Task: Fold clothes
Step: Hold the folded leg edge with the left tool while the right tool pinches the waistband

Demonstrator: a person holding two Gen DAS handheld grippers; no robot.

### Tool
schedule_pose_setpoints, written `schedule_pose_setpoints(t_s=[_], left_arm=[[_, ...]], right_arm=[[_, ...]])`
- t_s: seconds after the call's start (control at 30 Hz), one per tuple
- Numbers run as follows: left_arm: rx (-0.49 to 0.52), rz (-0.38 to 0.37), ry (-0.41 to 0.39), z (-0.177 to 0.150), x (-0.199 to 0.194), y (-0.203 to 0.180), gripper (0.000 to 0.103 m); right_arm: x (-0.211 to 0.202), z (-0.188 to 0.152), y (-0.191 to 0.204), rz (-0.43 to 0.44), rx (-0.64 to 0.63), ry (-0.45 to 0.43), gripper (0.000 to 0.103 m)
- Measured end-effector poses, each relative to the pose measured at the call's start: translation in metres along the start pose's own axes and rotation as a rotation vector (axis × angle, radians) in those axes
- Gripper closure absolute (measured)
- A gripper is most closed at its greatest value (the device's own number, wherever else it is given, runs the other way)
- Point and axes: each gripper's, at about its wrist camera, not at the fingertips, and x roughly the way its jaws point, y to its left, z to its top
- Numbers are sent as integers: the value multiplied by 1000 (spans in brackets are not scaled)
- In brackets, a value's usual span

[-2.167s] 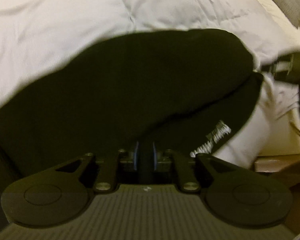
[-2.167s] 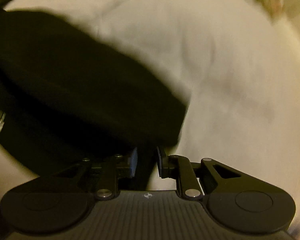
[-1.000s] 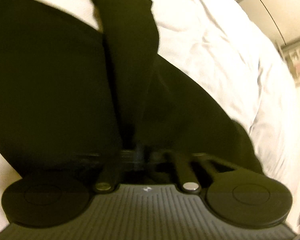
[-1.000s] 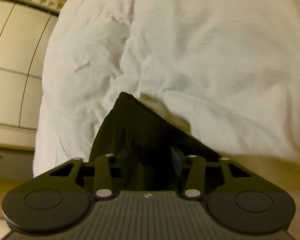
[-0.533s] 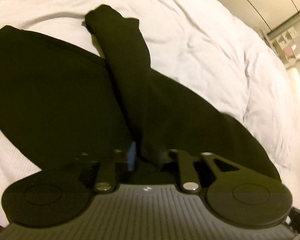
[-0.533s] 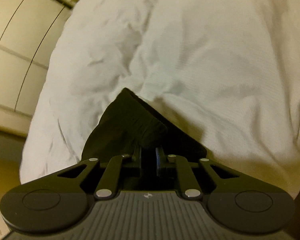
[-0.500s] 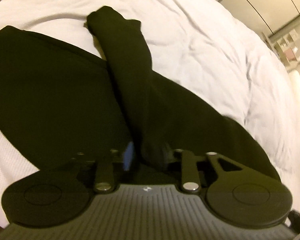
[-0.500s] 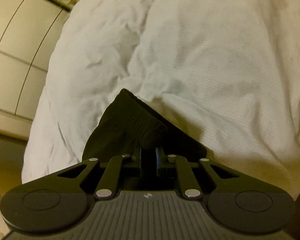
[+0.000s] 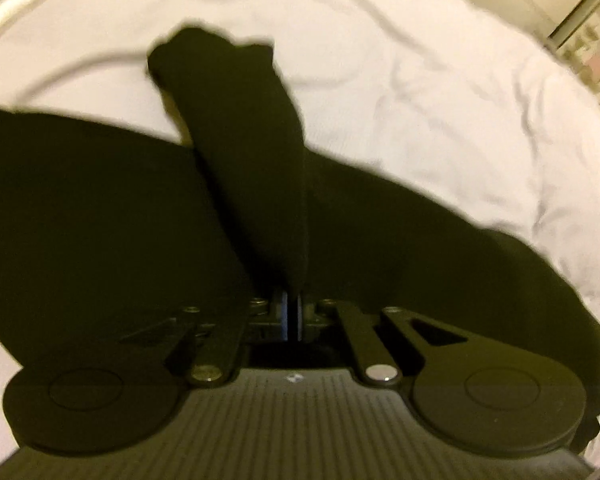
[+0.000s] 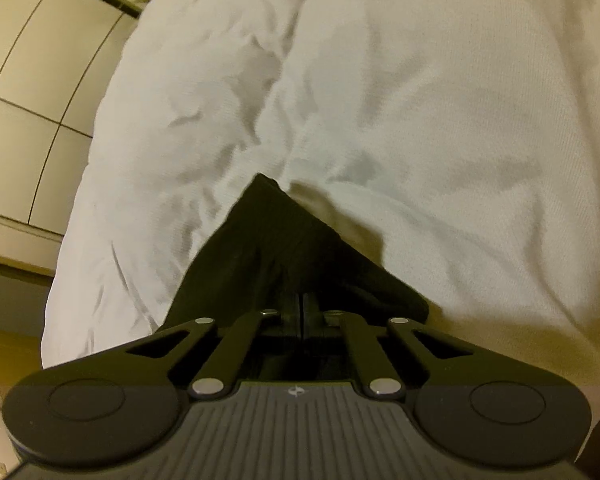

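The left gripper (image 9: 293, 316) is pinching a ridge of the black garment (image 9: 100, 216), with its two fingers (image 9: 286, 316) pressed almost together on the cloth. From that pinch a long, narrow part, maybe a sleeve (image 9: 244, 140), is running up and away over the white bedding (image 9: 440, 92). The wide part of the garment is lying flat on the bed on both sides of the gripper.

The right gripper (image 10: 302, 316) is squeezing tight on another bit of the same black garment (image 10: 276, 248), and a pointed corner is sticking out past its fingertips onto the bedding (image 10: 420, 100).

The cloth looks soft, floppy and light. It is probably going to sag and bunch wherever nothing is holding it. It will not break, but thin cloth could slip out of a small pinch. The best places to hold look like edges, corners and seams, one in each gripper, far enough apart to keep the cloth flat.
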Motion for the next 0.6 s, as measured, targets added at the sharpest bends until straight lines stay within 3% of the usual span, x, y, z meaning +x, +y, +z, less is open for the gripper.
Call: schedule_pose_setpoints(t_s=[0.23, 0.33, 0.4, 0.5, 0.57, 0.6], left_arm=[[-38, -55, -94, -14, -64, 16, 102], [-12, -43, -53, -31, -64, 19, 102], [5, -5, -8, -44, -55, 18, 102], [-28, 14, 28, -49, -36, 20, 101], [-47, 22, 45, -51, -25, 21, 101], [-49, 24, 49, -51, -23, 20, 100]], right_arm=[[-49, -5, 9, 70, -26, -118, 102], [-69, -7, -4, 39, -6, -123, 102], [-63, -7, -18, -12, 9, -66, 101], [-45, -10, -30, 31, 64, 0, 90], [-33, -11, -26, 47, 60, -1, 71], [-26, -9, -25, 51, 67, -3, 67]])
